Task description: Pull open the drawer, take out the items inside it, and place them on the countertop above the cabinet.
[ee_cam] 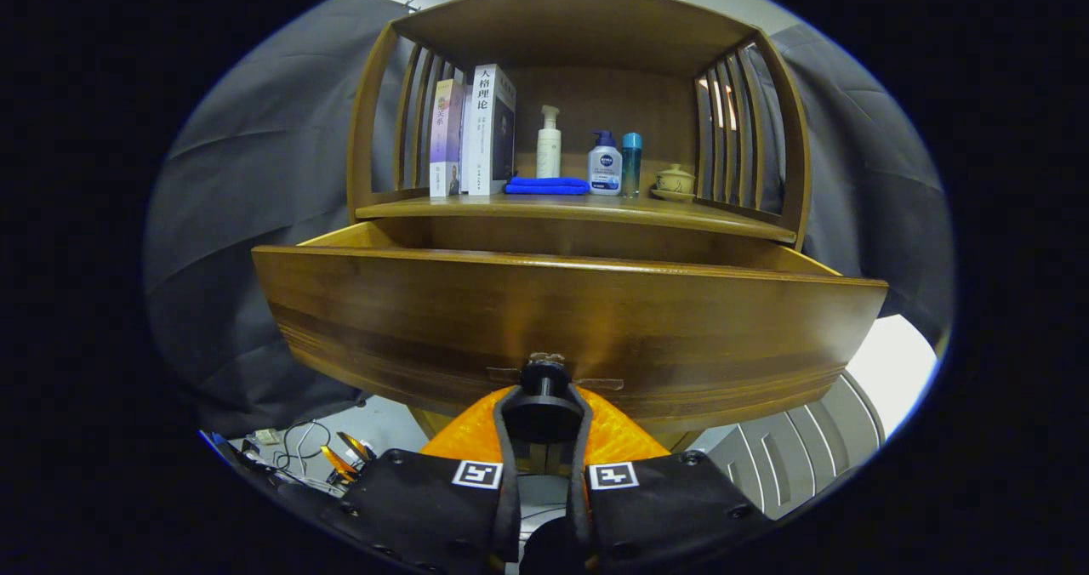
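The wooden drawer [561, 320] stands pulled out from the cabinet toward me, its broad front panel facing the camera. A dark round knob [544, 407] sits low at the middle of that panel. My gripper [544, 418] is shut on the knob, one finger on each side of it. From this low angle the drawer's inside is hidden behind the front panel. Above the drawer lies the countertop [587, 212], a wooden shelf surface inside the open cabinet frame.
On the countertop stand books [476, 133], a folded blue cloth [546, 185], a white pump bottle [549, 143], a second pump bottle [605, 165], a blue bottle [631, 163] and a small lidded pot [675, 180]. Cables [298, 447] lie on the floor at the lower left.
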### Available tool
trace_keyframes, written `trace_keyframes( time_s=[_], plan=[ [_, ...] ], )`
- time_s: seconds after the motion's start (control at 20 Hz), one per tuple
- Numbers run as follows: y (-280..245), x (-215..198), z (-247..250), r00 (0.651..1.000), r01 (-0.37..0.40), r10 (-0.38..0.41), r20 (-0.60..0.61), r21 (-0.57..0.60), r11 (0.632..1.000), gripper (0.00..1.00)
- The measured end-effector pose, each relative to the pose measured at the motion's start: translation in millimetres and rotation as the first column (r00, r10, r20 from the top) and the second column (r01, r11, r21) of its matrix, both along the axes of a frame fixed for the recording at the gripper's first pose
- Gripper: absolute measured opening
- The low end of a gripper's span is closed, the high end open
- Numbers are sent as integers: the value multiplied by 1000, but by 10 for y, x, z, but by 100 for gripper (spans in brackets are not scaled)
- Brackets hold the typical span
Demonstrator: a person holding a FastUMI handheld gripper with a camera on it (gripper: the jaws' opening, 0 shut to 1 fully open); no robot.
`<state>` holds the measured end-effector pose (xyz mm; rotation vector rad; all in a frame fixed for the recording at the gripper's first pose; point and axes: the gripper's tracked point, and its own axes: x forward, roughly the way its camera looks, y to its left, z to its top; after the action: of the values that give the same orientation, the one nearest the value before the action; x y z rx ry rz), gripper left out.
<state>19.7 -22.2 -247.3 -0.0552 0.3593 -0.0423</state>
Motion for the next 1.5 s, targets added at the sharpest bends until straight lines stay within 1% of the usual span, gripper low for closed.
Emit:
trace_keyframes(
  time_s=[0.5, 0.65, 0.75, 0.9, 1.05, 1.15, 1.25, 1.3, 1.4, 1.5],
  plan=[
    [49, -424, -81, 997, -61, 60, -42, -15, 998, 23],
    [58, -465, -97, 997, -67, 65, -51, -27, 997, 23],
    [81, -475, -118, 996, -69, 67, -66, -23, 997, 26],
    [84, -566, -84, 993, -89, 86, -85, -41, 995, 45],
    [32, -699, 21, 989, -118, 113, -97, -45, 992, 69],
    [-65, -753, 177, 989, -109, 105, -100, -32, 994, 85],
    [-176, -760, 396, 994, -85, 84, -69, -15, 996, 93],
    [-204, -759, 488, 996, -77, 77, -54, -4, 997, 98],
    [-289, -734, 663, 997, -68, 67, -34, 0, 998, 98],
    [-386, -672, 845, 998, -56, 56, -9, -20, 998, 98]
  ],
)
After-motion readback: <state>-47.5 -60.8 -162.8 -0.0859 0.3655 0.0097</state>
